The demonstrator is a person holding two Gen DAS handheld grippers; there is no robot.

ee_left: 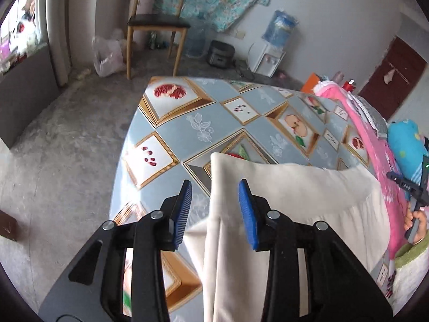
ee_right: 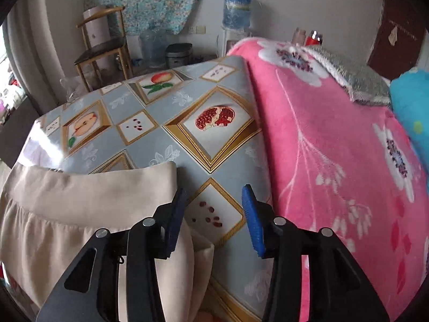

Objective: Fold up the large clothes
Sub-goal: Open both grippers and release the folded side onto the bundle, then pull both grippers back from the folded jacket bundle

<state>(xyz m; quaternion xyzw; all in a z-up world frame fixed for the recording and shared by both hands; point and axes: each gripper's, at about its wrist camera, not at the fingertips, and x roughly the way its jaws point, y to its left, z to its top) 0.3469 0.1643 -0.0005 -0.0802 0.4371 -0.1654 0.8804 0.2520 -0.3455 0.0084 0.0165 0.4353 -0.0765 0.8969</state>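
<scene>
A cream garment (ee_left: 289, 196) lies folded on the fruit-patterned tablecloth (ee_left: 187, 123), its fold line facing away from me. My left gripper (ee_left: 215, 206) stands open over the garment's left edge, which runs between the blue pads (ee_left: 248, 209) without being pinched. In the right wrist view the same garment (ee_right: 88, 190) fills the lower left. My right gripper (ee_right: 214, 214) is open above its right corner, with bare tablecloth (ee_right: 214, 206) showing between the fingers. A hand holds the right gripper (ee_left: 414, 190) at the far right of the left wrist view.
A pink flowered blanket (ee_right: 335, 139) covers the right side of the table, with a grey cloth (ee_right: 356, 77) and a blue bundle (ee_right: 413, 99) on it. Beyond the table stand a wooden chair (ee_left: 155, 21), a water dispenser (ee_left: 276, 43) and a plastic bag (ee_left: 107, 53) on the concrete floor.
</scene>
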